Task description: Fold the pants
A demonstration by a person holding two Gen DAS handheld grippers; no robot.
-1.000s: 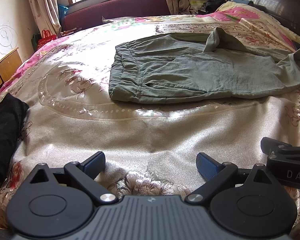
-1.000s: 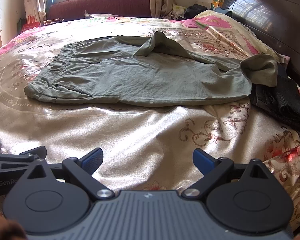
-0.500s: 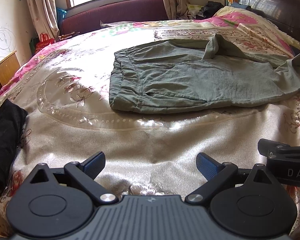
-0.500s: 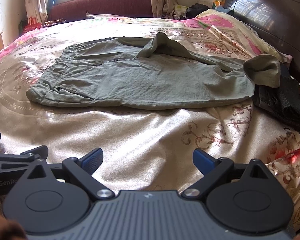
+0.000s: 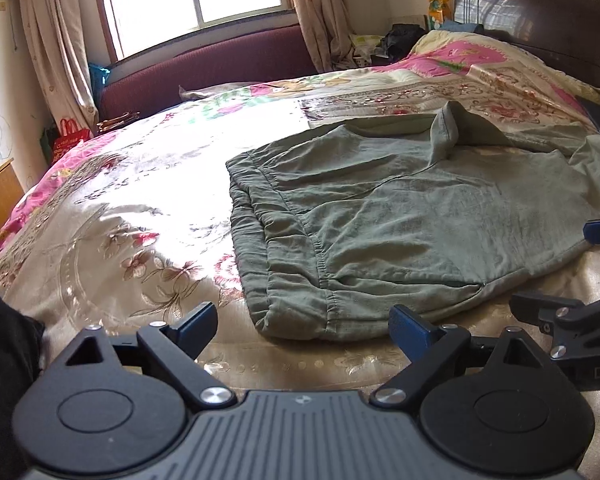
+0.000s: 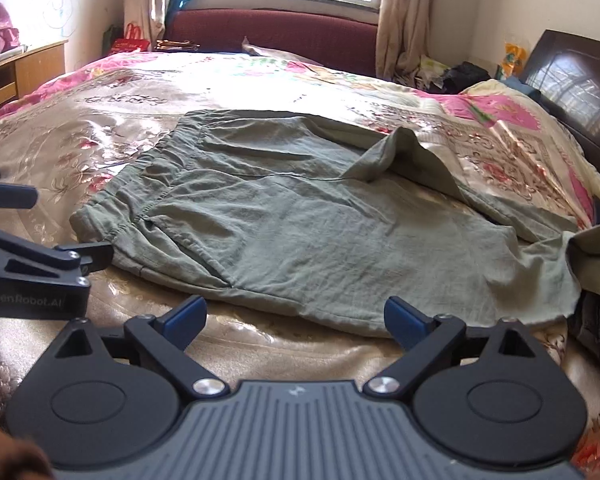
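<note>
Just ahead of both wide-open, empty claws, left (image 5: 302, 326) and right (image 6: 296, 316): soft, light, limp green pants (image 6: 300, 232), probably best pinched at near hem.

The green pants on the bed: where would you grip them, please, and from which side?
Grip the pants probably along the near long edge, coming in low from the front. It lies flat and reachable just beyond both open grippers, left and right.
</note>
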